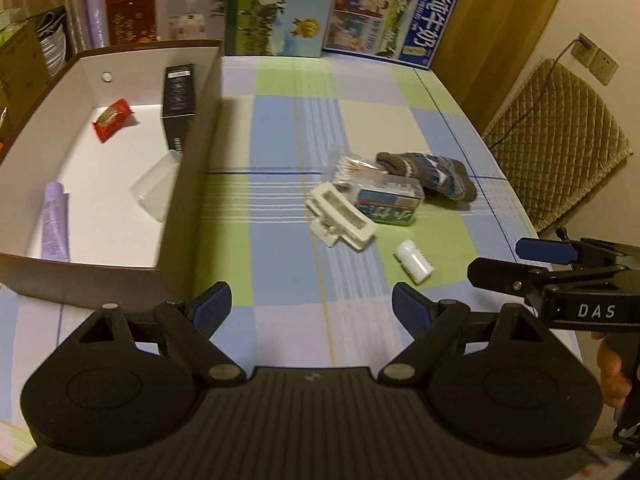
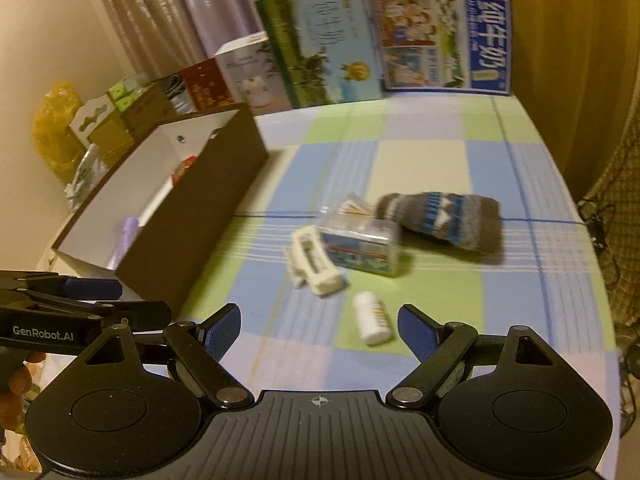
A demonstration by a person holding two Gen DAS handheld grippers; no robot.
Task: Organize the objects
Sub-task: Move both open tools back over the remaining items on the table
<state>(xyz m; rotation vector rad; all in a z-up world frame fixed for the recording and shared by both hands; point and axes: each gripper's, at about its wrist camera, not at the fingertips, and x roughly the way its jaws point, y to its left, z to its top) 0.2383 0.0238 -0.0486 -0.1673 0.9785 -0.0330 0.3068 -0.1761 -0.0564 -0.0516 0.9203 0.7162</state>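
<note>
closest in, the left hand-held gripper (image 1: 312, 306) hangs over the checked cloth of the counter (image 1: 280, 128) with its jaws spread wide and nothing between them. the right hand-held gripper (image 2: 320, 328) hangs beside it, likewise released and empty, above the cloth just short of a small white bottle (image 2: 373, 319) lying on its side.

a little further on sits a loose cluster: a white hair clip (image 1: 342, 220) touching a clear plastic box with a blue label (image 1: 386, 196), a packet of cotton swabs (image 1: 354, 168) tucked behind that box, and a grey and blue sock (image 1: 432, 174) lying against the far side of the box. the bottle lies near the clip but apart from it.

to the left stands a brown cardboard box (image 1: 188, 216) with a white inside, its tall near wall standing between the cluster and its floor. in it lie a purple tube (image 1: 54, 220), a clear plastic piece (image 1: 154, 188), a red snack packet (image 1: 112, 118) and a black carton (image 1: 178, 100) leaning along the right wall.

at the far edge, printed milk cartons (image 1: 282, 8) stand upright in a row before the curtain (image 2: 168, 4), with a padded chair (image 1: 556, 140) off the right side.
</note>
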